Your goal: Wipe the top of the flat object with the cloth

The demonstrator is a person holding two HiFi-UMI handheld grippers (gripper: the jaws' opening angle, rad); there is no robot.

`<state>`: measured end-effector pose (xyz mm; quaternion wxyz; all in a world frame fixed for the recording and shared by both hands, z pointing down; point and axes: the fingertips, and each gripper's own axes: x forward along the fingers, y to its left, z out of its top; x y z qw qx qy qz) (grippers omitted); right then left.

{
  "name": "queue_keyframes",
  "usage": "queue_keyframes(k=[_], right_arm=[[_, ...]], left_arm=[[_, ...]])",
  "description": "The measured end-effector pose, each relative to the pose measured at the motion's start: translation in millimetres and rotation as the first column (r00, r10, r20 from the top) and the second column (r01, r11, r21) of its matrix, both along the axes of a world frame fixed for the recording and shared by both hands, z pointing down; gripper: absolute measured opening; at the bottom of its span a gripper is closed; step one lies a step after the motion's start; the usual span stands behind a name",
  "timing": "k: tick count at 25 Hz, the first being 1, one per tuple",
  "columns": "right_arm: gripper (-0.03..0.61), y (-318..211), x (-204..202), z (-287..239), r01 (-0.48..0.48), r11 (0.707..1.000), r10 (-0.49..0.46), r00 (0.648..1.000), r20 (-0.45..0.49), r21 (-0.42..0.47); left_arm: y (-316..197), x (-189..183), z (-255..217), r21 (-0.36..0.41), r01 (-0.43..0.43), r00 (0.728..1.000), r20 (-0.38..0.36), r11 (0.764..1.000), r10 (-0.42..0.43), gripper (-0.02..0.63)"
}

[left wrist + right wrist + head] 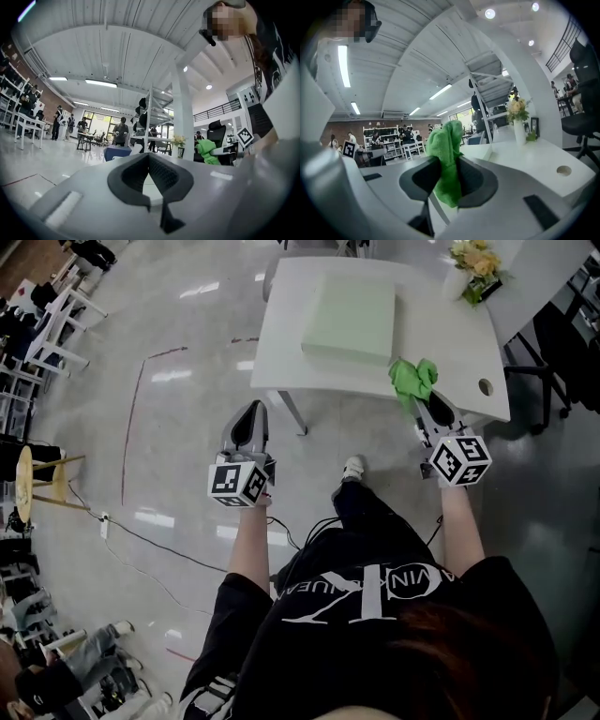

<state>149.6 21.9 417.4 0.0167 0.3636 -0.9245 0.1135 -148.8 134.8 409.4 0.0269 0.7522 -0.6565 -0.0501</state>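
A pale green flat slab (350, 317) lies on the white table (441, 334). My right gripper (419, 401) is shut on a bright green cloth (413, 380), which bunches above the jaws at the table's near edge, right of the slab. In the right gripper view the cloth (446, 157) is pinched between the dark pads and stands up from them. My left gripper (249, 423) hangs over the floor, left of the table and short of it; its jaws are shut with nothing between them (149, 176). The cloth (206, 151) shows far right in the left gripper view.
A vase of flowers (476, 268) stands at the table's far right corner, and a cable hole (485, 387) sits near the right front corner. A cable (159, 549) runs across the floor at the left. Chairs, tables and people fill the far left.
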Motion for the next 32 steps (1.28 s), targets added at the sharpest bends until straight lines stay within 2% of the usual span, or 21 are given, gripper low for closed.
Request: queue_keyframes(k=[5,11,25,29,32], right_arm=[[0.112,-49,-32,-1,0.028,1.000,-0.028,0.999,-0.021,0.002],[0.112,-100,-61,5,0.051,0.999,-0.052,0.998,-0.042,-0.011],[0.112,-197,-91,20,0.065,0.997,-0.069,0.991,-0.111,-0.039],[0.112,-216,-99,22,0.059,0.997,-0.065,0.991,-0.113,-0.058],[0.112,-225,-106,26,0.046,0.996,-0.055,0.992,-0.116,-0.078]], left_arm=[[-52,-26,-6,-0.003,0.002,1.000,-0.004,1.000,-0.002,0.012],[-108,-36,5,-0.025,-0.023,1.000,-0.013,0.999,0.022,0.012],[-227,-47,27,-0.065,-0.104,0.994,-0.041,0.992,0.101,0.012],[-248,-46,36,-0.118,-0.147,0.989,-0.052,0.982,0.142,0.014],[-262,-43,46,-0.154,-0.214,0.975,-0.094,0.965,0.201,0.015]])
